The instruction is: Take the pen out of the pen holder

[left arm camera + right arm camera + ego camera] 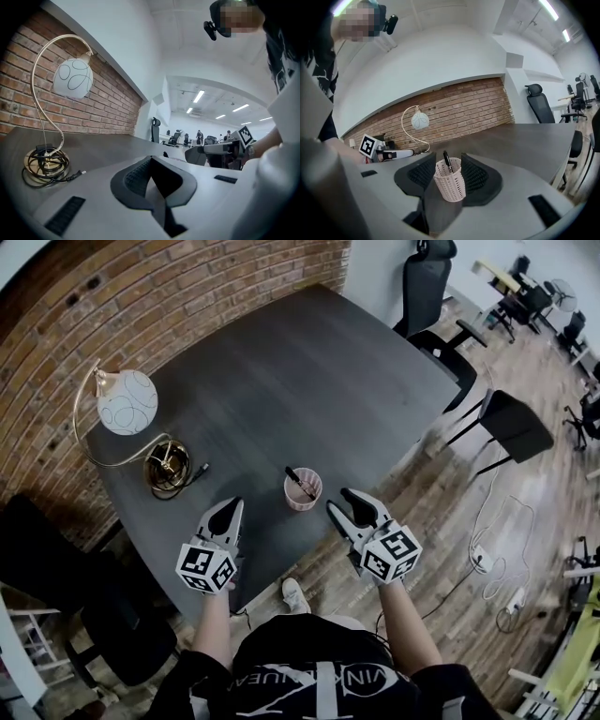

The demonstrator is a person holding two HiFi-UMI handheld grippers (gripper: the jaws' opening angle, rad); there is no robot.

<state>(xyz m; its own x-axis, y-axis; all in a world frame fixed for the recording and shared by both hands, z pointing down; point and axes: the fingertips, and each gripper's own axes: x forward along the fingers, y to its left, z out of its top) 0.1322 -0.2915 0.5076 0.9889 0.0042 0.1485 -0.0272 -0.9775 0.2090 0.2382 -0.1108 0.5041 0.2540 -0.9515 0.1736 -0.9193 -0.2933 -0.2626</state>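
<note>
A pale pink mesh pen holder (303, 491) stands near the front edge of the dark table (309, 371). A black pen (299, 483) leans inside it, its top sticking out. My right gripper (339, 502) is open just right of the holder and does not touch it. In the right gripper view the holder (450, 186) and pen (447, 162) stand ahead, framed by the open gripper (449, 174). My left gripper (225, 510) is open and empty left of the holder. The left gripper view shows its jaws (152, 176) apart over bare table; the holder is out of that view.
A gold desk lamp with a white globe (127, 401) and coiled cable at its base (167, 470) stands at the table's left, by the brick wall. An office chair (427, 287) and a dark stool (516, 423) stand on the wooden floor beyond the right edge.
</note>
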